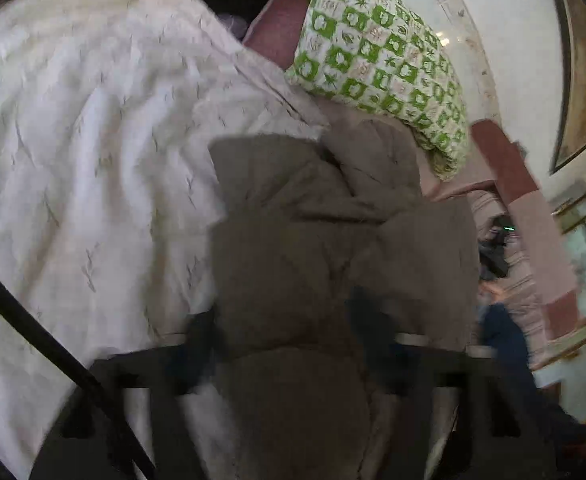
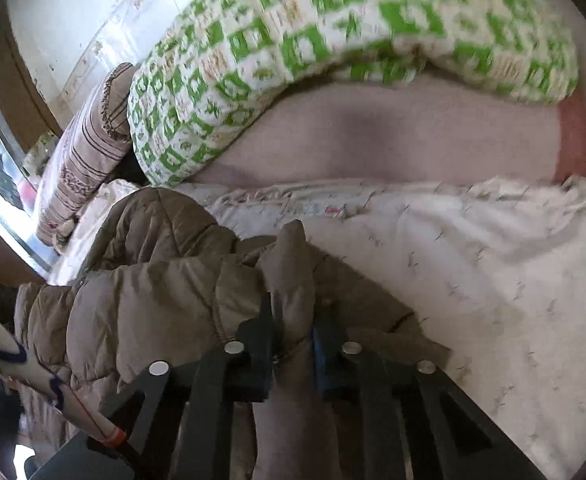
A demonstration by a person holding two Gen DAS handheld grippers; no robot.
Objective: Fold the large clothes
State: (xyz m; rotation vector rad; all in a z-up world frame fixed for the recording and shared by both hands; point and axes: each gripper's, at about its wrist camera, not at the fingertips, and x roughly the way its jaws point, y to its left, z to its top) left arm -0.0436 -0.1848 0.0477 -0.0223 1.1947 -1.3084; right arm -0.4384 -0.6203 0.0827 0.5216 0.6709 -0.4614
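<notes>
A brown quilted jacket (image 1: 313,208) lies bunched on a white bedspread (image 1: 73,140). In the blurred left wrist view my left gripper (image 1: 289,336) has its fingers close against both sides of a thick fold of the jacket, which fills the gap. In the right wrist view the jacket (image 2: 153,288) spreads to the left, and my right gripper (image 2: 293,332) pinches a narrow upright fold of it, its jaws nearly together. The bedspread (image 2: 473,264) stretches away to the right.
A green-and-white patterned pillow (image 1: 381,64) (image 2: 293,40) lies beyond the jacket on a pink sheet (image 2: 393,136). A striped cushion (image 2: 89,152) sits at the left. A black cable (image 1: 33,320) crosses the lower left. A person's blue sleeve (image 1: 509,340) shows at the right.
</notes>
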